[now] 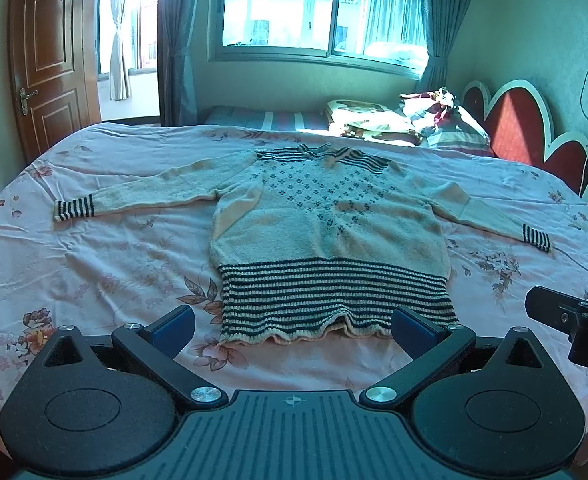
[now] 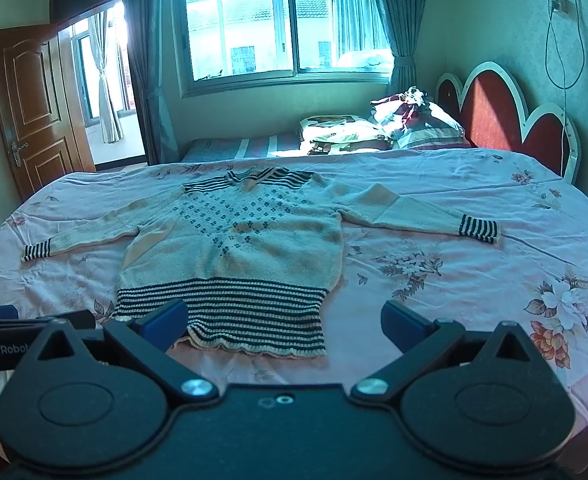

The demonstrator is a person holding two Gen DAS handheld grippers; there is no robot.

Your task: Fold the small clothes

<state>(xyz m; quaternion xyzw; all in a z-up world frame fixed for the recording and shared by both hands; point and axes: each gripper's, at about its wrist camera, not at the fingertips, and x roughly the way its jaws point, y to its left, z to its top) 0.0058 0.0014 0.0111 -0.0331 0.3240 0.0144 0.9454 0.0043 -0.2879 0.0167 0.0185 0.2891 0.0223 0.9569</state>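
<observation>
A cream knitted sweater (image 1: 325,224) with a dark striped hem, cuffs and collar lies flat on the pink floral bed sheet (image 1: 106,256), both sleeves spread out sideways. It also shows in the right wrist view (image 2: 238,240). My left gripper (image 1: 294,326) is open and empty, hovering just in front of the striped hem. My right gripper (image 2: 284,322) is open and empty, in front of the hem's right part. The right gripper's body shows at the right edge of the left wrist view (image 1: 573,320).
Pillows and folded bedding (image 1: 409,120) lie at the far right by the red headboard (image 1: 521,128). A window (image 1: 317,12) with curtains is behind the bed. A wooden door (image 1: 50,76) stands open at the left. A cable (image 2: 561,40) hangs on the right wall.
</observation>
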